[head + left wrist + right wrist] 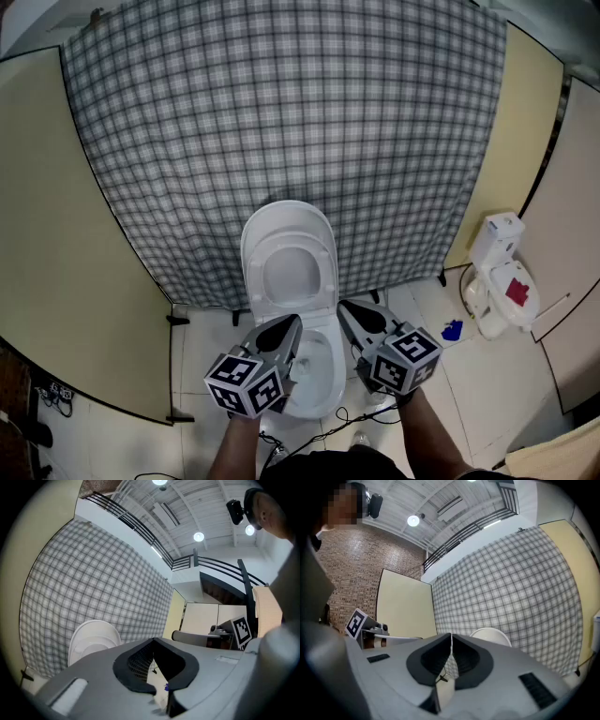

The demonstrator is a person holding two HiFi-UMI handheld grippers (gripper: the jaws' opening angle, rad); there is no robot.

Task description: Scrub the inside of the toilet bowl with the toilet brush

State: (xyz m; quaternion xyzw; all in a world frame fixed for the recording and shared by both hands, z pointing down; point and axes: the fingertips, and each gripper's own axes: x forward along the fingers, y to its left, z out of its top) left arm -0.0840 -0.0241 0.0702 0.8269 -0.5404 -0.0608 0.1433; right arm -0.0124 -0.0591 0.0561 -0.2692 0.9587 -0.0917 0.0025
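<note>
A white toilet stands in front of me with its lid raised against the checked cloth, and its bowl shows between my two grippers. Both grippers are held level over the front of the bowl. My left gripper is shut, with tips that meet and nothing between them. My right gripper is shut and empty too. In the left gripper view the jaw tips point past the lid. In the right gripper view the closed tips aim at the lid. No brush is in either gripper.
A grey checked cloth hangs behind the toilet between beige panels. At the right, on the tiled floor, stands a white container with a red patch, with a small blue object beside it. Black cables lie near my feet.
</note>
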